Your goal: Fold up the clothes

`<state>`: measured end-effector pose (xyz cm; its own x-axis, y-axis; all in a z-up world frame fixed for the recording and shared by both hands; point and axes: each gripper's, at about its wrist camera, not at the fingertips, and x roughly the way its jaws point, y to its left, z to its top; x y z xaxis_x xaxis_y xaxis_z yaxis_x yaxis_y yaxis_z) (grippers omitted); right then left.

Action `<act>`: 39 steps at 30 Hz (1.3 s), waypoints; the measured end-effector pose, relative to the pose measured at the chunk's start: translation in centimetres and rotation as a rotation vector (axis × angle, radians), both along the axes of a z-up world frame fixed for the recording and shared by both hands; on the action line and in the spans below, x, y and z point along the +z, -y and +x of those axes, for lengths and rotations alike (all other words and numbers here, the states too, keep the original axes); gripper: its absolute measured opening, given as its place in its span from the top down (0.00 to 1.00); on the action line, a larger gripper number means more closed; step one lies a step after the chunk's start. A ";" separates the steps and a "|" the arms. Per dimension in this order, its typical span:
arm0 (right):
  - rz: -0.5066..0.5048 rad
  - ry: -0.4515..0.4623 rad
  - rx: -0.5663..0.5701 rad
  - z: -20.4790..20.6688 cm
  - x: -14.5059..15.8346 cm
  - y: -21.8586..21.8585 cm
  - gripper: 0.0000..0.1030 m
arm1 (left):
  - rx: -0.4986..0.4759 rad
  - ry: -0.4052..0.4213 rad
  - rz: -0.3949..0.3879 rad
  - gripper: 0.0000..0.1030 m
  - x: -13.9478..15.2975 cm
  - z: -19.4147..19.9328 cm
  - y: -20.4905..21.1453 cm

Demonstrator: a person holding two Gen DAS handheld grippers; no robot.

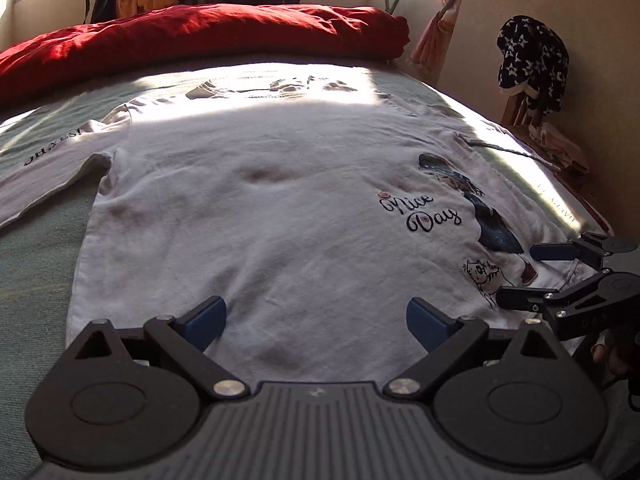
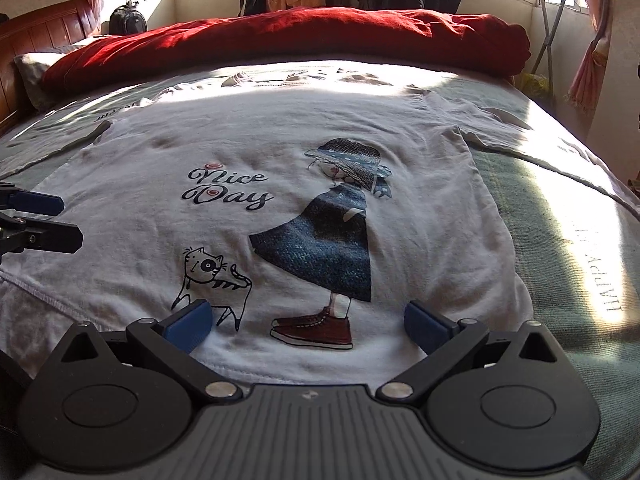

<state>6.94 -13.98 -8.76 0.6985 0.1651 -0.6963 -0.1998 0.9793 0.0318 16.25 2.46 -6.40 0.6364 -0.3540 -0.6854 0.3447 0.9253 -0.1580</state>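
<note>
A white long-sleeved shirt [image 1: 280, 220] [image 2: 420, 220] lies flat and face up on the bed, hem nearest me, both sleeves spread sideways. Its print shows "Nice Day" [image 2: 228, 190], a girl in a blue dress [image 2: 332, 240] and a cat [image 2: 208, 272]. My left gripper [image 1: 316, 316] hovers open over the hem, left of the print, nothing between its fingers. My right gripper [image 2: 308, 322] stands open over the hem at the girl's red shoes. Each gripper shows in the other's view: the right gripper [image 1: 520, 274] at the right edge, the left gripper [image 2: 69, 221] at the left edge.
A pale green sheet [image 1: 36, 248] [image 2: 560, 240] covers the bed. A rolled red duvet [image 1: 200, 36] [image 2: 300, 36] lies across the far end. A star-patterned garment [image 1: 532, 60] hangs on a chair by the right wall. A wooden headboard [image 2: 40, 28] stands at the left.
</note>
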 end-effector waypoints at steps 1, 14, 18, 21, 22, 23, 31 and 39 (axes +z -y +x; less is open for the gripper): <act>-0.007 0.005 -0.003 -0.1 0.0 -0.1 0.00 | 0.027 0.003 0.001 0.06 -0.1 0.3 -0.7; -0.004 0.089 0.002 -1.1 -0.5 -0.1 0.00 | 0.109 -0.022 -0.118 0.06 1.4 -0.1 -1.3; -0.004 0.091 0.005 -1.2 -0.6 -0.1 0.00 | 0.188 -0.018 -0.083 0.05 1.0 -0.7 -1.3; -0.006 0.088 0.011 -1.2 -0.5 0.0 0.00 | 0.263 -0.014 -0.048 0.05 0.7 -1.0 -1.6; -0.005 0.083 0.013 -1.1 -0.5 0.0 0.00 | 0.289 -0.013 -0.036 0.05 0.6 -1.1 -1.7; -0.003 0.077 0.015 -1.1 -0.4 0.1 0.00 | 0.314 -0.012 -0.024 0.05 0.5 -1.2 -1.8; -0.008 0.038 0.011 -0.9 0.1 0.0 0.00 | 0.283 -0.010 -0.023 0.05 1.3 -2.7 -0.7; -0.017 -0.004 0.003 -1.3 1.3 -0.1 0.00 | 0.177 0.013 -0.030 0.05 2.2 -3.8 2.3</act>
<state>5.65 -13.91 -7.41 0.6953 0.1548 -0.7019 -0.2023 0.9792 0.0155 12.46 0.16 -4.22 0.6992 -0.2557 -0.6677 0.1786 0.9667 -0.1832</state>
